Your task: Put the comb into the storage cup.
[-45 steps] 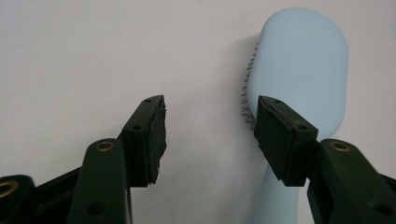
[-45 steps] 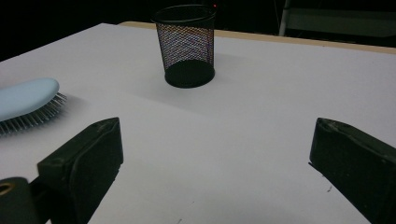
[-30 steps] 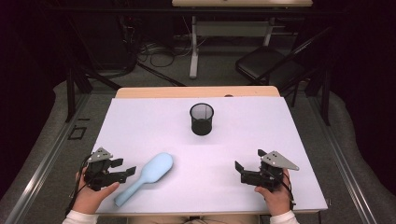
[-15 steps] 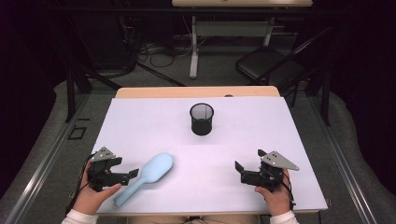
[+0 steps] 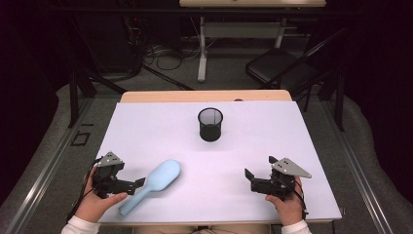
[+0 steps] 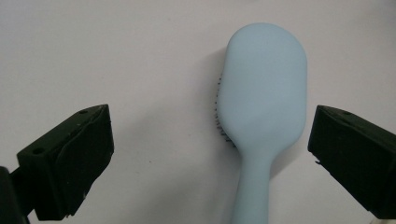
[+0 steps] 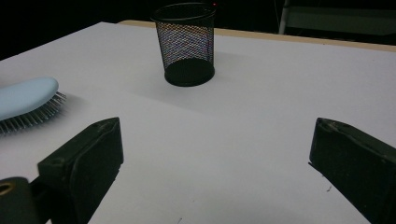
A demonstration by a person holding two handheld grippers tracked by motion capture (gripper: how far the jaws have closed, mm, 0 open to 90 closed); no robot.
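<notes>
step: left hand-held gripper [image 5: 139, 182] lining up on the pale blue plastic paddle hairbrush [image 5: 155, 182] — probably a pick-up, likely bound for the black wire-mesh cup [image 5: 210, 124]
left state: jaws wide apart, holding nothing; brush lies between them but off-centre toward one jaw
right state: right hand-held gripper [image 5: 249, 176] spread open too, empty, near the front edge of the white bench [image 5: 272, 131]
brush place: flat on the bench, front left, bristles down, handle toward the person; well apart from the cup
how to: centre the jaws over the narrow neck, come down level, close across the handle — not the broad head
left gripper view: smooth brush back, bristle tips under one edge
right gripper view: bristles side-on, cup standing upright
high view: layout of both hands, brush and cup
</notes>
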